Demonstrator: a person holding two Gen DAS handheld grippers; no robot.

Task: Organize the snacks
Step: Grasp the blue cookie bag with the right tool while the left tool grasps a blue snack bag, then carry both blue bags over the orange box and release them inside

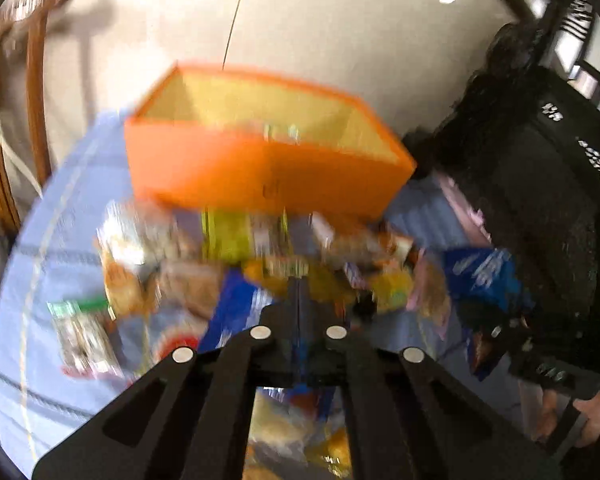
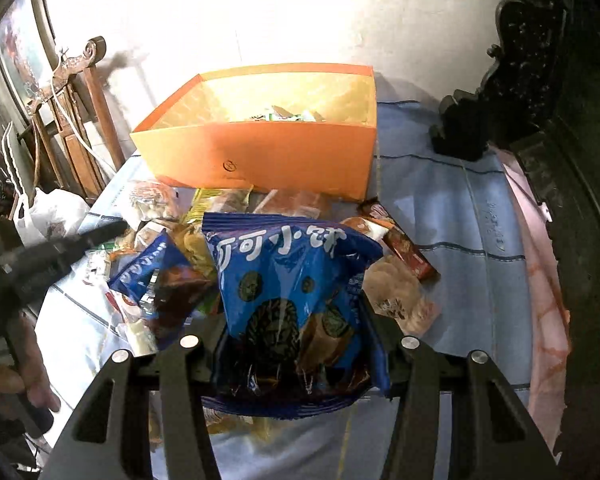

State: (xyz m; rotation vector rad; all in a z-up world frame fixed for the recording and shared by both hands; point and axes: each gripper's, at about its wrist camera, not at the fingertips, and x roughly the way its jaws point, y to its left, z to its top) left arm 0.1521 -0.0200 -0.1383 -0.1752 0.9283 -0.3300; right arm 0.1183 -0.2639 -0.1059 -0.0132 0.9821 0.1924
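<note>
Gripping a large blue snack bag (image 2: 296, 300), the right hand-held gripper (image 2: 300, 320) is holding its jaws partway apart, pressed on the bag's sides, above the pile of snacks (image 2: 204, 240) on the table (image 2: 460, 220). An orange box (image 2: 260, 160) is standing just behind the pile, with a few packets lying inside. The left hand-held gripper (image 1: 299, 292) is showing its jaws fully together over the blurred pile; a blue wrapper (image 1: 236, 304) is lying just beside its tips, but whether it is pinched cannot be told.
</note>
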